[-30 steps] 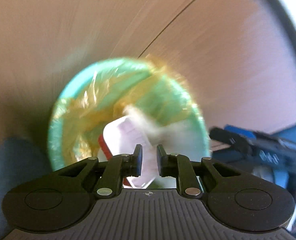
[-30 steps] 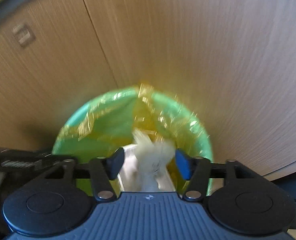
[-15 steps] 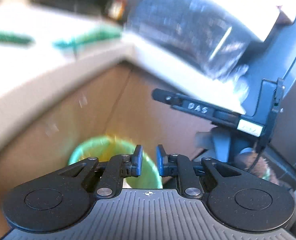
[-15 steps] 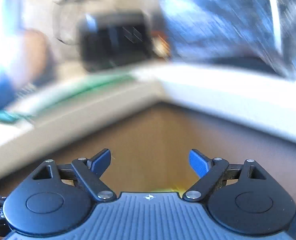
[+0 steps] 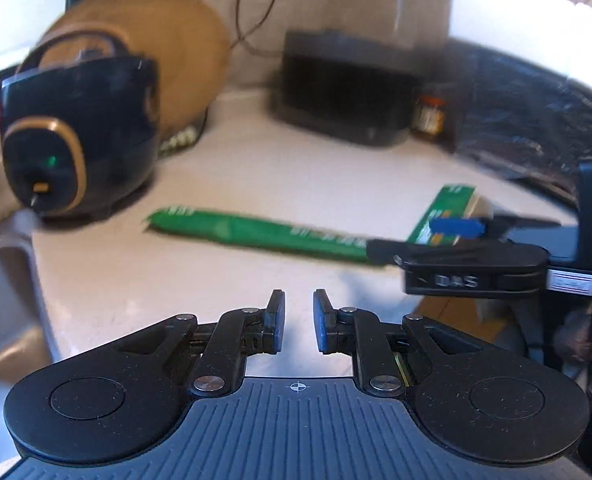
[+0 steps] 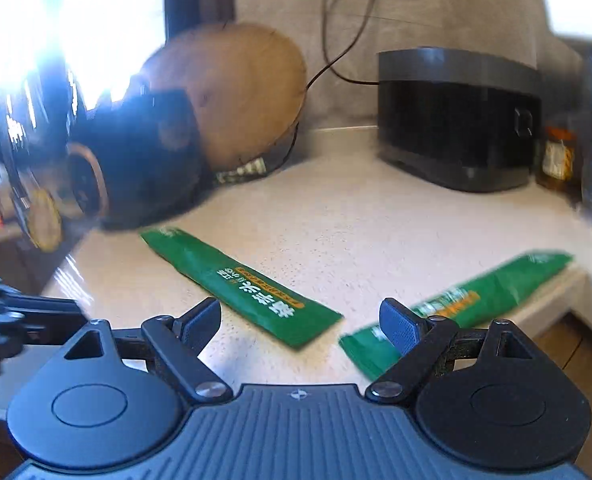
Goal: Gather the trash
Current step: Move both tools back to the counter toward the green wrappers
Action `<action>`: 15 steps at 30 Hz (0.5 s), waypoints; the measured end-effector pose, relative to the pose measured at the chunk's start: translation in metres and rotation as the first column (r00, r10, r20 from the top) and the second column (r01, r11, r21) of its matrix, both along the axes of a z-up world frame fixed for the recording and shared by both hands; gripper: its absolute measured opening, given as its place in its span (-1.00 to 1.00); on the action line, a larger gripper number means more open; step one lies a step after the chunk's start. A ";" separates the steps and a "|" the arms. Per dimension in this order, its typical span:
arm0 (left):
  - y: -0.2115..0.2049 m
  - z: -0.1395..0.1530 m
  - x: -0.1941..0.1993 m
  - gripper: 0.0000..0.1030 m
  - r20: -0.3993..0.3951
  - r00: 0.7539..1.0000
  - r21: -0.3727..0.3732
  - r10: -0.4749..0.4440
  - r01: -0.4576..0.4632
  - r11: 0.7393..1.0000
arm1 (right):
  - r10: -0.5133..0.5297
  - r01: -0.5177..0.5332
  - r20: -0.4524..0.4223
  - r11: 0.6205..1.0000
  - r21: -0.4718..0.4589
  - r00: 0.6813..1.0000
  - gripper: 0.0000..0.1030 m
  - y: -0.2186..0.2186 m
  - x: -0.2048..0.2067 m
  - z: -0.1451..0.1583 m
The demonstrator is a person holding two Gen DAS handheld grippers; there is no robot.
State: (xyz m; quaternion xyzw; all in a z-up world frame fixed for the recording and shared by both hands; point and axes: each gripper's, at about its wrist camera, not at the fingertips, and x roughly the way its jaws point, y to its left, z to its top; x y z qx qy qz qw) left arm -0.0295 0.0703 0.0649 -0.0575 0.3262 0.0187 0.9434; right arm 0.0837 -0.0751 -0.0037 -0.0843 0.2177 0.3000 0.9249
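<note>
1. We are holding our left gripper (image 5: 299,322) above the pale speckled countertop (image 5: 224,168), its fingers standing close together with only a narrow slot between them and nothing in it.
2. We are holding our right gripper (image 6: 300,320) over the same countertop (image 6: 335,216), its blue-padded fingers spread wide apart and gripping nothing.
3. We are looking at two green wrappers lying flat on the counter, well apart at their far ends and nearly meeting at their near ends.
4. The left green wrapper (image 6: 240,288) is running diagonally from near the dark rounded appliance (image 6: 144,160) toward the gap between our right gripper's fingers; in the left wrist view the same wrapper (image 5: 256,230) is stretching across the middle of the counter.
5. The right green wrapper (image 6: 467,300) is lying near the counter's edge, its near end passing behind our right gripper's right-hand finger; from the left view it (image 5: 443,212) is partly hidden by the right gripper (image 5: 471,256).
6. Behind these, a round wooden board (image 6: 248,92) is leaning against the wall, with a black box-shaped appliance (image 6: 455,120) and a small jar (image 6: 557,156) standing at the back.
7. A sink edge (image 5: 12,272) is showing at the left of the left view.
</note>
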 end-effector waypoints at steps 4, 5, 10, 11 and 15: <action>0.004 -0.008 0.006 -0.65 -0.037 0.999 0.011 -0.004 0.004 1.000 | 0.026 -0.025 0.006 0.997 -0.075 1.000 0.59 0.027 0.001 -0.001; 0.001 -0.011 0.007 -0.65 -0.040 0.999 0.020 -0.010 0.010 1.000 | 0.030 -0.030 -0.005 0.996 -0.079 1.000 0.33 0.030 0.002 0.000; 0.004 -0.013 0.006 -0.65 -0.057 0.998 0.019 -0.034 0.035 0.999 | 0.048 -0.054 -0.084 0.997 -0.064 0.995 -0.60 0.034 0.009 -0.007; 0.004 -0.014 0.006 -0.65 -0.052 0.998 0.031 -0.031 0.032 0.999 | 0.053 -0.059 -0.097 0.996 -0.060 0.994 -0.78 0.033 0.008 -0.007; 0.008 -0.013 0.009 -0.65 -0.041 0.999 0.034 -0.019 0.021 0.999 | 0.137 -0.134 -0.183 0.991 0.026 0.974 -0.91 0.012 -0.004 -0.005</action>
